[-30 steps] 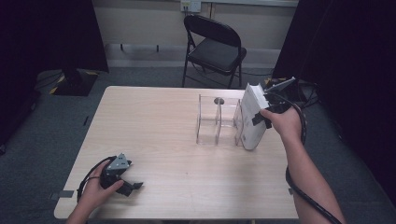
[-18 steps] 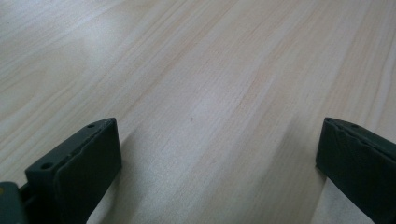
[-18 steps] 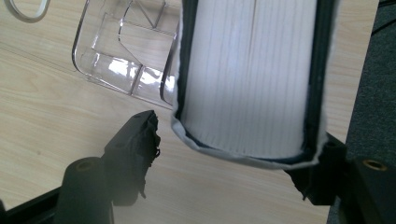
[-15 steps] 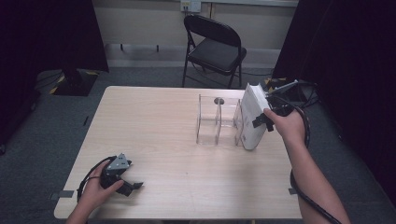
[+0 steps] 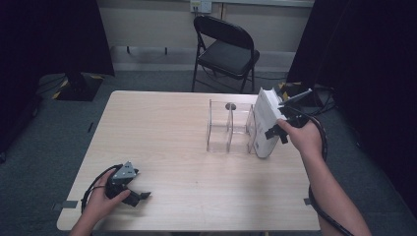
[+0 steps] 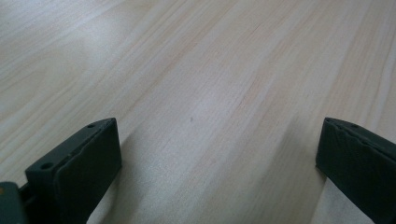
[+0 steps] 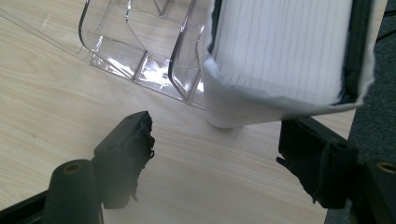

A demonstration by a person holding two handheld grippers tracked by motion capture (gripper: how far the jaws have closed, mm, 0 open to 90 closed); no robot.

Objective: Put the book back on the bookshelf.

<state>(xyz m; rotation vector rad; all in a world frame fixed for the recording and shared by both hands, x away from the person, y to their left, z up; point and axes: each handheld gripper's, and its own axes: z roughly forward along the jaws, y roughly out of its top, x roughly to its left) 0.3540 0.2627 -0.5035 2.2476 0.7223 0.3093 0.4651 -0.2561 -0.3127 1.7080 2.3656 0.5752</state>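
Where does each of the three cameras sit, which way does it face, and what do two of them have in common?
High view: above the person's side, looking forward and down on the table; both forearms, left gripper and right gripper show.
Left gripper view: on the left gripper, low over bare tabletop; two black jaws wide apart.
Right gripper view: on the right gripper, facing the white book and clear rack; jaws just been opening, nothing between.
Shared: high view and right gripper view both show book and rack.

Rack (image 5: 230, 127): on table (image 5: 167, 132), right of centre.
Book (image 5: 265, 123): leaning at rack's right end, seemingly touching it.
Chair (image 5: 223, 46): behind table.
Left gripper (image 5: 129, 189): near front-left corner.
Right gripper (image 5: 285, 123): just right of book.
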